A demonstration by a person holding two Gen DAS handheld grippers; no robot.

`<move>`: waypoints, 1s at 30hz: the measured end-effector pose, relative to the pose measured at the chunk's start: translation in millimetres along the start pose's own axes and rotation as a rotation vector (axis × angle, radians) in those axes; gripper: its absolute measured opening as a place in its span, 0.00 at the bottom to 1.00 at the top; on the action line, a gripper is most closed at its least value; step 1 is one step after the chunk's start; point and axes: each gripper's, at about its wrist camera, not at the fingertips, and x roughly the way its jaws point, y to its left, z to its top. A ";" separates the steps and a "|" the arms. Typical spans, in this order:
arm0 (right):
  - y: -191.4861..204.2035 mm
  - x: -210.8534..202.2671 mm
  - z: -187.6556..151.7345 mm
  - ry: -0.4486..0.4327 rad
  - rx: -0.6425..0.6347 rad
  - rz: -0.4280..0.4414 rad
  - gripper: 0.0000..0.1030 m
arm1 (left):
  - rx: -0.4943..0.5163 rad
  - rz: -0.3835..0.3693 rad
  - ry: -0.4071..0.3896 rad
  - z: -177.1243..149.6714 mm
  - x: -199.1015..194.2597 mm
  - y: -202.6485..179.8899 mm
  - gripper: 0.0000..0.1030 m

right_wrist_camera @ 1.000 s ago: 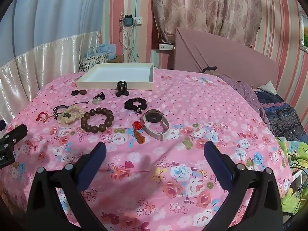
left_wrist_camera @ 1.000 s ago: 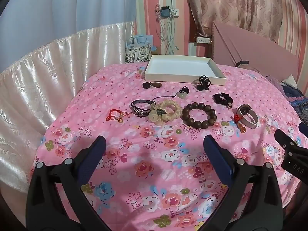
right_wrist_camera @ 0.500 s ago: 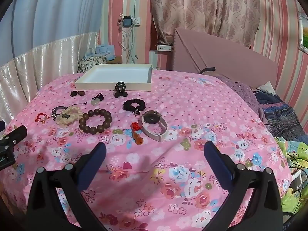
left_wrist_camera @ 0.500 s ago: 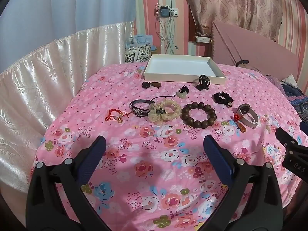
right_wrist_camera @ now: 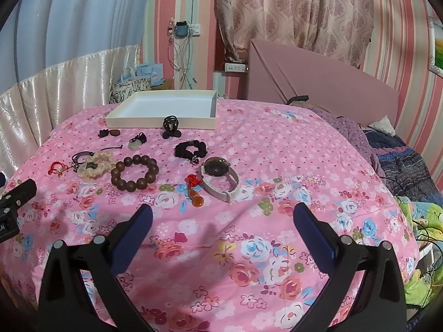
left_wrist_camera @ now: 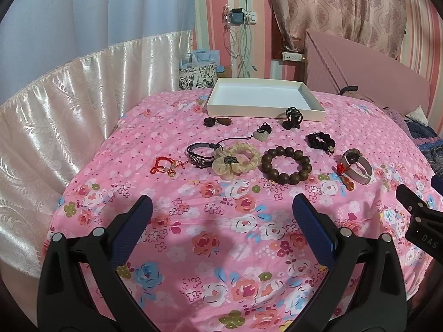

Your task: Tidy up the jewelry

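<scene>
Almost nothing has shifted: your left tongs and right tongs still hover spread and empty over the bedspread. Nearest your right tongs, ahead, lies the watch, strap running near-right to far-left; farther back sits the empty tray.

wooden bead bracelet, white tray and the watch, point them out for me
wooden bead bracelet (left_wrist_camera: 286, 164), left wrist view, on the beads at its near edge
white tray (left_wrist_camera: 264, 110), left wrist view, on its front wall
watch (right_wrist_camera: 217, 164), right wrist view, on its round face
</scene>
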 end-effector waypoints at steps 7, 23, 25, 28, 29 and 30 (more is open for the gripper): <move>0.4 0.1 -0.1 -0.001 -0.004 -0.003 0.98 | 0.001 0.004 -0.005 1.5 -4.7 -6.1 0.97; -4.2 2.8 -0.6 -0.001 -0.005 -0.002 0.98 | 0.004 0.003 -0.006 4.7 -3.8 -5.8 0.97; -1.6 1.8 -0.7 -0.003 -0.005 -0.003 0.98 | 0.003 0.002 -0.006 5.2 -3.6 -5.6 0.97; -2.6 4.1 0.3 -0.003 -0.008 -0.004 0.98 | 0.002 0.004 -0.009 5.9 -3.5 -5.3 0.97; -1.8 3.7 0.5 -0.003 -0.009 -0.004 0.98 | 0.004 0.003 -0.007 6.3 -3.0 -5.5 0.97; -2.4 4.2 0.5 -0.003 -0.009 -0.004 0.98 | 0.004 0.004 -0.008 6.0 -3.3 -5.3 0.97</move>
